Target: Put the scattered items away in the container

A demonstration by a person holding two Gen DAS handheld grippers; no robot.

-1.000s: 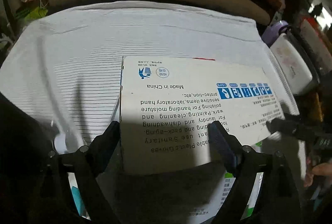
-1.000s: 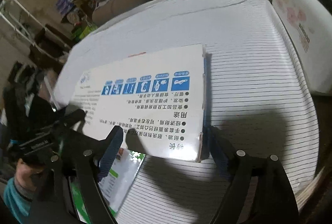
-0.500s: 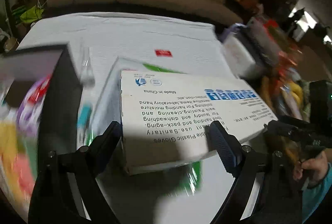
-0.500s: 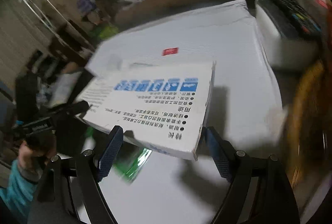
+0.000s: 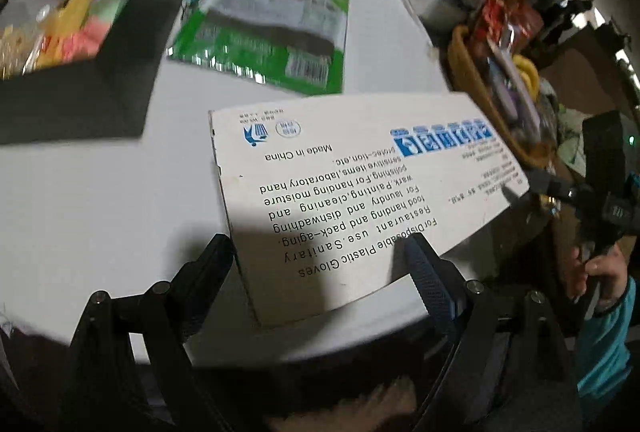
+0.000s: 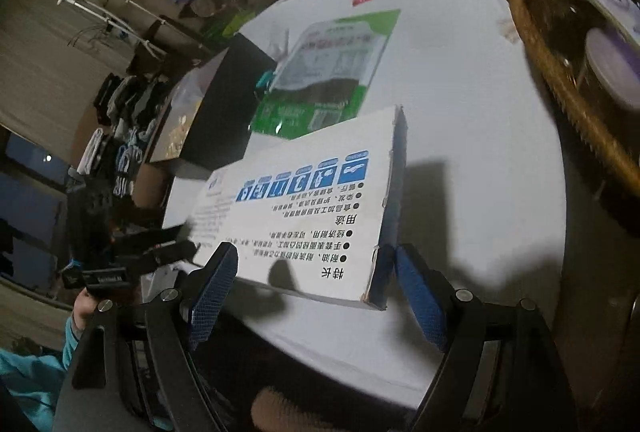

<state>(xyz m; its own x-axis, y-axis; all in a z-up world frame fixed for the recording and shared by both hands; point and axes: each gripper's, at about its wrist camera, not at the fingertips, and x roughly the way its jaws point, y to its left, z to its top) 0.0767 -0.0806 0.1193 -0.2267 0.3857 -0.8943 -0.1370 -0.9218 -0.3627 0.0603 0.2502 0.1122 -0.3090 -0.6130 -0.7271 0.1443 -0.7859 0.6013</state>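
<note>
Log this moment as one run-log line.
stage: carrying | held: glove box, jaws of both grippers clamped on opposite ends, off table | target: black container | left out: green package

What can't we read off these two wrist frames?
- Black container contents: left wrist view, motion blur leaves only colour patches; right wrist view, its dark wall hides them.
- Green packet label: blurred in both views.
- Glove box underside: hidden in both views.
- Wicker basket contents: cut off by the right wrist frame edge, blurred.
</note>
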